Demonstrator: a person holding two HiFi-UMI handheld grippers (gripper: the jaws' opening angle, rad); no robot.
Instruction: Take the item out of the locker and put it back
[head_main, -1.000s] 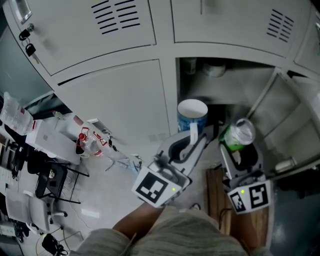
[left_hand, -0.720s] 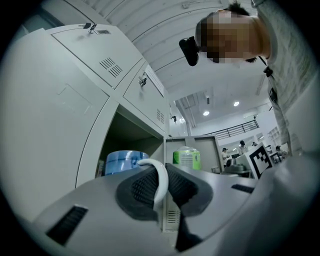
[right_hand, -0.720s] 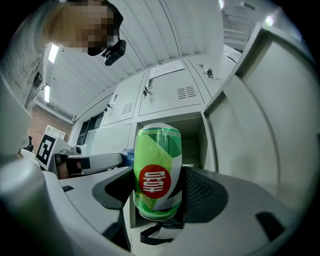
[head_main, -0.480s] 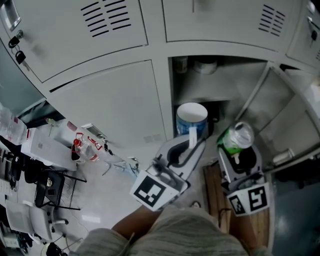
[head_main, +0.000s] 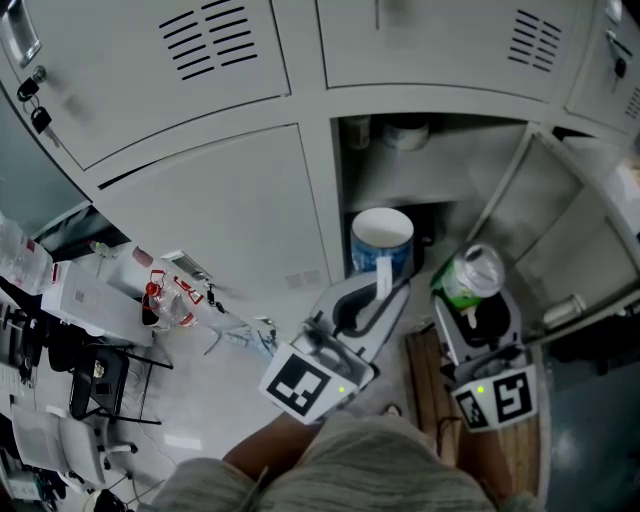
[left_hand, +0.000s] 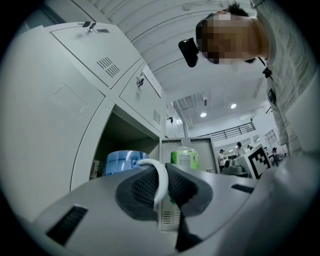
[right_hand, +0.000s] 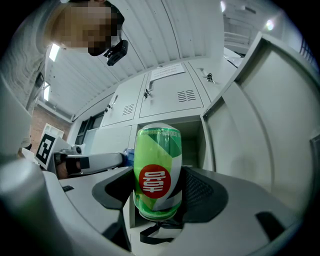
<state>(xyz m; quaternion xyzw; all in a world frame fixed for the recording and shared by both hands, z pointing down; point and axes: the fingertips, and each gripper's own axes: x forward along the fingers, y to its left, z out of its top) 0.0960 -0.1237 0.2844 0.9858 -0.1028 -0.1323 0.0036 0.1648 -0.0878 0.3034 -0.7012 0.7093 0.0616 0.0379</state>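
Observation:
A blue mug (head_main: 382, 238) with a white handle (left_hand: 161, 179) hangs in front of the open locker compartment (head_main: 440, 180). My left gripper (head_main: 383, 287) is shut on that handle, which shows pinched between the dark pads (left_hand: 142, 186) in the left gripper view. The mug's body (left_hand: 125, 161) sits just beyond the jaws. To the right, my right gripper (head_main: 476, 302) is shut on a green drink can (head_main: 470, 272). The can (right_hand: 157, 172) stands upright between the right gripper's (right_hand: 157, 195) jaws and faces the compartment (right_hand: 172, 135). Both items are outside the locker.
The locker door (head_main: 575, 235) stands open at the right. Small containers (head_main: 405, 133) sit deep inside the compartment. Closed locker doors (head_main: 215, 215) flank it, with keys (head_main: 35, 95) hanging at the upper left. Cluttered tables and a chair (head_main: 90, 330) lie at the left.
Both grippers keep their hold and stay where they were. Only the head camera has drifted a little, shifting the lockers slightly left in the picture.

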